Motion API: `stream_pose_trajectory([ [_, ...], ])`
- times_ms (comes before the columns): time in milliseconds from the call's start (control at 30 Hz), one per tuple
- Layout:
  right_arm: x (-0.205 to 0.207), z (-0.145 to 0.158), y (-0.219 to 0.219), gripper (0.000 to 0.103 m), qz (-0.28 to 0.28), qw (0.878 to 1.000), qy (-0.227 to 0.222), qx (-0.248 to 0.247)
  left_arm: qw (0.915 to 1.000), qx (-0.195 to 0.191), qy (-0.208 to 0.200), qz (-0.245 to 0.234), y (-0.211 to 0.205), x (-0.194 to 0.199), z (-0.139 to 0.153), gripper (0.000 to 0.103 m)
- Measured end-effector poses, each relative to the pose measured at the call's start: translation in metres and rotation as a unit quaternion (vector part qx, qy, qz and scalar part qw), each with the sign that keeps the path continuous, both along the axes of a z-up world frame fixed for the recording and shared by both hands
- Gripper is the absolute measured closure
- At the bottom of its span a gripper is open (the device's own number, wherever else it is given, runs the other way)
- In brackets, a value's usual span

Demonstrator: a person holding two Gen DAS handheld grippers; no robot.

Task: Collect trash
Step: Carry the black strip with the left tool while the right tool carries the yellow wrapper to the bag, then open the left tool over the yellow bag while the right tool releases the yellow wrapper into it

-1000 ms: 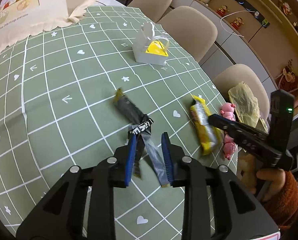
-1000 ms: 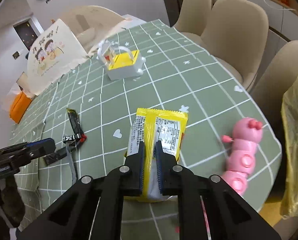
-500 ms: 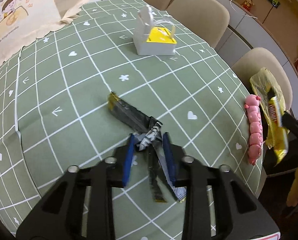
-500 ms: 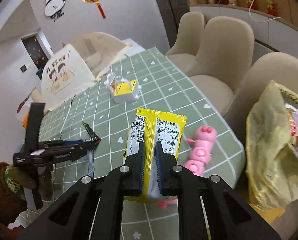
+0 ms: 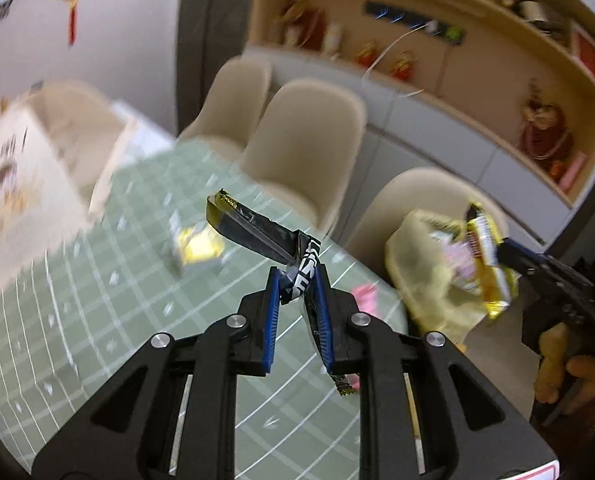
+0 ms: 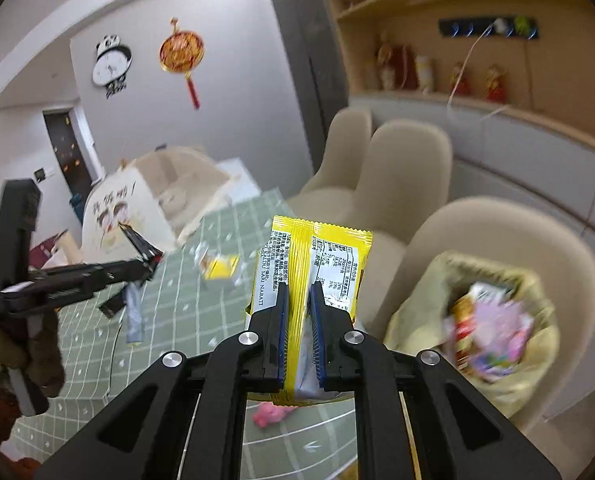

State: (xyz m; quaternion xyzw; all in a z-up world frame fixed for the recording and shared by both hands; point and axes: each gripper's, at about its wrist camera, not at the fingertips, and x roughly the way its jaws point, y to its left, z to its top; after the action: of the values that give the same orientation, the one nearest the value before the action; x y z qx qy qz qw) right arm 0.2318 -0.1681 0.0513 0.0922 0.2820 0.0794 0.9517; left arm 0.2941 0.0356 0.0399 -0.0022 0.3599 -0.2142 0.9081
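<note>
We hold the left gripper (image 5: 297,280) above the green checked table (image 5: 77,320), its jaws having just closed further and now pinched on a crumpled black wrapper (image 5: 257,232) whose free end sticks up and away from the fingers. Our right gripper (image 6: 297,304) has its jaws narrow and clamped on an upright yellow snack packet (image 6: 317,252), lifted clear of the table beside the yellowish trash bag (image 6: 509,376) that sits open on a beige chair (image 6: 497,240) with wrappers inside.
</note>
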Motion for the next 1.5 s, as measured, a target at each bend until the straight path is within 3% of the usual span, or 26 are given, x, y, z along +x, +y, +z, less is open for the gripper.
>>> stream_pose_trajectory([
  [67, -0.007, 0.01, -0.012, 0.091, -0.014, 1.0, -0.011, -0.007, 0.9995, -0.008, -0.022, -0.023, -0.02, -0.008, 0.018, 0.086],
  [233, -0.023, 0.026, -0.04, 0.091, -0.047, 0.998, -0.028, -0.03, 0.9963, -0.022, -0.038, -0.074, -0.061, -0.014, 0.033, 0.086],
  [400, -0.031, 0.026, -0.063, 0.091, -0.08, 0.995, -0.029, -0.052, 0.9871, -0.066, -0.019, -0.144, -0.111, -0.005, 0.031, 0.086],
  [567, -0.032, 0.016, -0.097, 0.091, -0.119, 0.991, -0.013, -0.053, 0.9773, -0.09, 0.037, -0.188, -0.165, 0.017, 0.006, 0.086],
  [733, -0.025, 0.003, -0.13, 0.091, -0.156, 0.987, 0.008, -0.05, 0.9715, -0.08, 0.086, -0.206, -0.214, 0.048, -0.036, 0.086],
  [967, -0.02, -0.019, -0.174, 0.091, -0.214, 0.975, 0.052, -0.041, 0.9642, -0.069, 0.106, -0.233, -0.276, 0.085, -0.076, 0.086],
  [1067, -0.019, -0.027, -0.188, 0.091, -0.232, 0.969, 0.066, -0.051, 0.9603, -0.034, 0.119, -0.25, -0.31, 0.095, -0.098, 0.086],
  [1167, -0.019, -0.033, -0.203, 0.091, -0.246, 0.965, 0.077, -0.044, 0.9514, 0.035, 0.15, -0.267, -0.346, 0.094, -0.132, 0.086],
  [1300, -0.017, -0.041, -0.215, 0.091, -0.255, 0.962, 0.087, -0.038, 0.9431, 0.051, 0.18, -0.275, -0.357, 0.094, -0.154, 0.086],
  [1367, -0.012, -0.047, -0.218, 0.091, -0.253, 0.963, 0.09, -0.029, 0.9414, 0.03, 0.191, -0.276, -0.353, 0.097, -0.151, 0.076],
  [1433, -0.005, -0.054, -0.216, 0.091, -0.244, 0.965, 0.096, -0.017, 0.943, 0.01, 0.19, -0.273, -0.342, 0.1, -0.141, 0.067],
  [1500, 0.005, -0.063, -0.209, 0.091, -0.226, 0.969, 0.101, -0.011, 0.9479, -0.008, 0.182, -0.261, -0.324, 0.101, -0.129, 0.065],
])
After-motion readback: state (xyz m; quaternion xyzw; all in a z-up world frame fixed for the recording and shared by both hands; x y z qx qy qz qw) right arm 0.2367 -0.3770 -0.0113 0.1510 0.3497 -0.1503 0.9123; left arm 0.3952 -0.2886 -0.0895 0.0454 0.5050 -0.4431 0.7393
